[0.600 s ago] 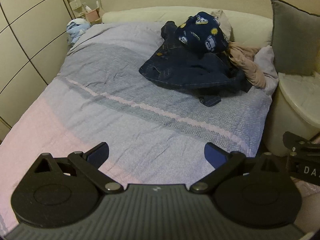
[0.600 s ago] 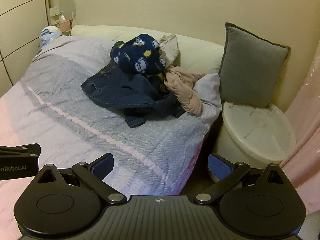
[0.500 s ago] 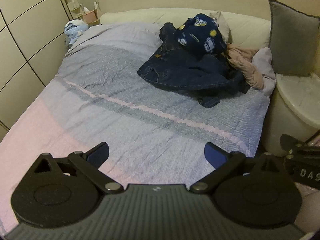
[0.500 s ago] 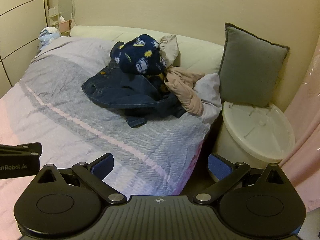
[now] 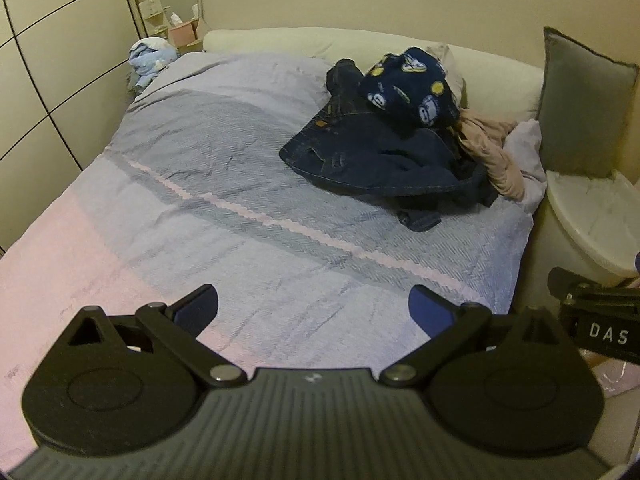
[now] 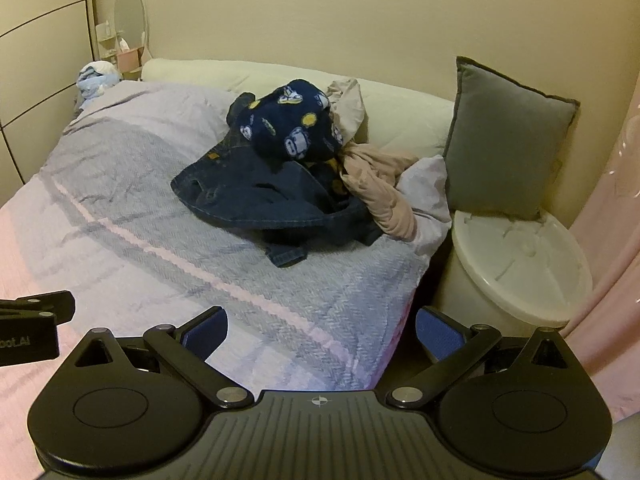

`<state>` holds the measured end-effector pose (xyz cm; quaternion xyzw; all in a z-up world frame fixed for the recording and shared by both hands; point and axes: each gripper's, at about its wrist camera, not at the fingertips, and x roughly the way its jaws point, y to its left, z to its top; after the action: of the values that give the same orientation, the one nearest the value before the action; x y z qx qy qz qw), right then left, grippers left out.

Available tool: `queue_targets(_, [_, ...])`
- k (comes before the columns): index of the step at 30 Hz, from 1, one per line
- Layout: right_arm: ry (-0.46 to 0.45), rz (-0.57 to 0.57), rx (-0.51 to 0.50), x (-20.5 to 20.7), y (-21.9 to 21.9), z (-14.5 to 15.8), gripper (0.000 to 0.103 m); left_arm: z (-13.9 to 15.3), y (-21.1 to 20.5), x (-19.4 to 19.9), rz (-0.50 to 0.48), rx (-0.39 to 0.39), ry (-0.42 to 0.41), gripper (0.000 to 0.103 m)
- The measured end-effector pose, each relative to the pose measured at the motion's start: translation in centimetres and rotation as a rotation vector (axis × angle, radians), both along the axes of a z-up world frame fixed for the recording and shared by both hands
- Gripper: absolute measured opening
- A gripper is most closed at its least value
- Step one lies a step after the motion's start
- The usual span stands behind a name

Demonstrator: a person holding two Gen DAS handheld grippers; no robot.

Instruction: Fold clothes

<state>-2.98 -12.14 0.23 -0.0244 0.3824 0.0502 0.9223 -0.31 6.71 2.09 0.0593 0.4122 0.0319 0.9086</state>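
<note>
Cream walls and a padded cream headboard (image 5: 280,40) are seen behind a bed (image 5: 224,216) spread with a grey and pink striped cover. Near the bed's head, towards its right edge, a heap of unfolded clothes is piled: a dark denim garment (image 5: 376,160) lies lowest on the cover, a navy printed garment (image 5: 412,88) is bunched on top of it, and a beige garment (image 5: 492,152) trails off against the right edge. Both grippers are held above the foot end, well apart from the heap, with nothing between the jaws. The left gripper (image 5: 314,308) is spread wide, and the right gripper (image 6: 320,330) is likewise spread wide. Panelled wardrobe doors (image 5: 48,80) along the bed's left edge are shown far more fully in the left wrist view. A pale pink curtain (image 6: 608,200) at the far right is shown only in the right wrist view, where the white round-lidded bin (image 6: 520,264) beside the bed and the grey cushion (image 6: 508,140) leaning above it are seen whole.
</note>
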Motion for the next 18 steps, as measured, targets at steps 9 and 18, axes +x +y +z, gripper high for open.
queue_targets(9, [-0.041, -0.01, 0.013, 0.9, 1.5, 2.0, 0.103, 1.4, 1.2, 0.9, -0.005, -0.007, -0.053, 0.101])
queue_targets(18, [-0.054, -0.026, 0.022, 1.6, 2.1, 2.7, 0.103, 2.0, 1.9, 1.7, -0.019, -0.014, -0.062, 0.101])
